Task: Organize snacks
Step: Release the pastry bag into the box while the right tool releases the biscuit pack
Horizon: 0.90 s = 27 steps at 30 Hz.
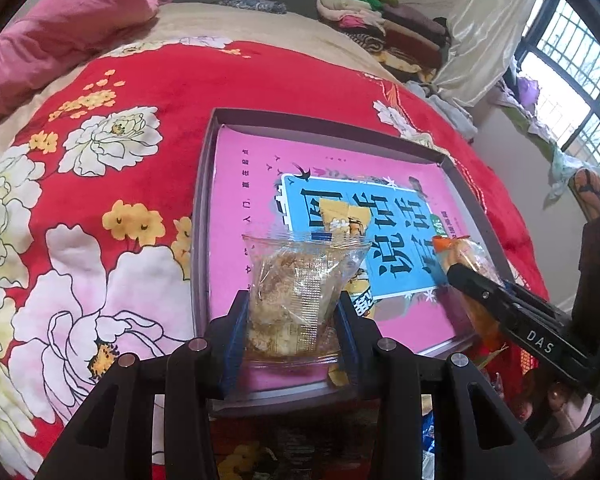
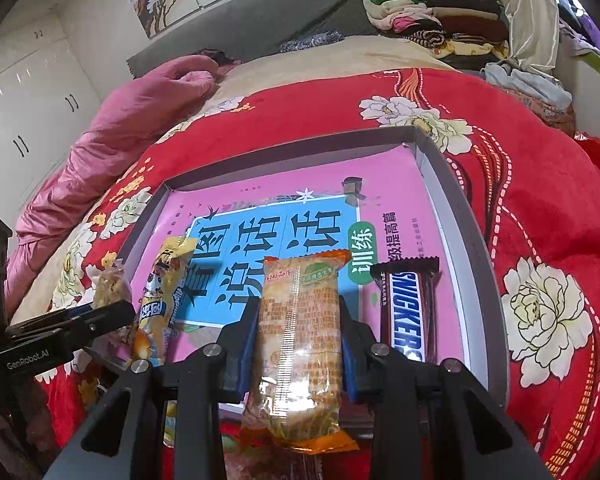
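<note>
My left gripper (image 1: pixel 294 316) is shut on a clear-wrapped flaky pastry (image 1: pixel 296 292), held over the near edge of a grey shallow box (image 1: pixel 324 126) lined with a pink book. My right gripper (image 2: pixel 300 328) is shut on an orange-wrapped cake (image 2: pixel 300 344), over the box's (image 2: pixel 444 184) near edge. A yellow snack stick (image 2: pixel 162 300) and a Snickers bar (image 2: pixel 408 312) lie in the box. In the left wrist view the right gripper (image 1: pixel 476 280) comes in from the right with the orange cake (image 1: pixel 466 254). The left gripper (image 2: pixel 100 316) and its pastry (image 2: pixel 110 290) show at the left in the right wrist view.
The box lies on a bed with a red floral quilt (image 1: pixel 112 184). A pink pillow (image 1: pixel 60 28) lies at the head. Folded clothes (image 1: pixel 384 20) are stacked at the far right. A window (image 1: pixel 572 72) is on the right, and white cupboards (image 2: pixel 24 100) on the left.
</note>
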Tool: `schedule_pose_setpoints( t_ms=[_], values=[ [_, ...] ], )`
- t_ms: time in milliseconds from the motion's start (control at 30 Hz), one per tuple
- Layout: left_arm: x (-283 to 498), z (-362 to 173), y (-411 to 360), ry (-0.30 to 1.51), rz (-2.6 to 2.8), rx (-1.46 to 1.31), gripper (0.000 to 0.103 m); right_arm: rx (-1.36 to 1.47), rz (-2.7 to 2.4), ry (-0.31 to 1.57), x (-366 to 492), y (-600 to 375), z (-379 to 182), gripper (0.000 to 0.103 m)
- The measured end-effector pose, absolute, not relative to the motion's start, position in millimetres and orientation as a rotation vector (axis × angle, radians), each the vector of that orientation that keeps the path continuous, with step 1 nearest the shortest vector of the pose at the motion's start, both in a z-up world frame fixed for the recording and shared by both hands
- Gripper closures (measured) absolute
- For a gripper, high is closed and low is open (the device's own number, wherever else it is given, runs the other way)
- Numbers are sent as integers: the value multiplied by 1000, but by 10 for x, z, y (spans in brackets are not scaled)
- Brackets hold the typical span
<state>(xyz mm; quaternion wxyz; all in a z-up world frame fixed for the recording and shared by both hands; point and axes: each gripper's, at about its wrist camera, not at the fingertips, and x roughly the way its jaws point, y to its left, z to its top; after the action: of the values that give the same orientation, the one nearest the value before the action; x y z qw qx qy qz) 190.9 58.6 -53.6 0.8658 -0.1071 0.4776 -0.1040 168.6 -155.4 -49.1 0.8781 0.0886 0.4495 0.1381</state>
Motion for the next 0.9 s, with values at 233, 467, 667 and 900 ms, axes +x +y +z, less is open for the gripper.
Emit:
schedule_pose_setpoints(
  t_ms=[233, 467, 667, 900],
  values=[
    [1913, -565, 568, 1016, -211, -203, 60, 184, 278, 963, 1674, -1589, -528, 68],
    [1905, -586, 521, 1021, -225, -187, 60, 175, 276, 953, 1609, -1617, -507, 68],
    [1900, -592, 518, 1025, -226, -183, 60, 118, 289, 930, 1574, -1545, -476, 68],
    [1888, -587, 521, 1025, -231, -179, 59, 50, 290, 923, 1730, -1419, -519, 68]
  ],
)
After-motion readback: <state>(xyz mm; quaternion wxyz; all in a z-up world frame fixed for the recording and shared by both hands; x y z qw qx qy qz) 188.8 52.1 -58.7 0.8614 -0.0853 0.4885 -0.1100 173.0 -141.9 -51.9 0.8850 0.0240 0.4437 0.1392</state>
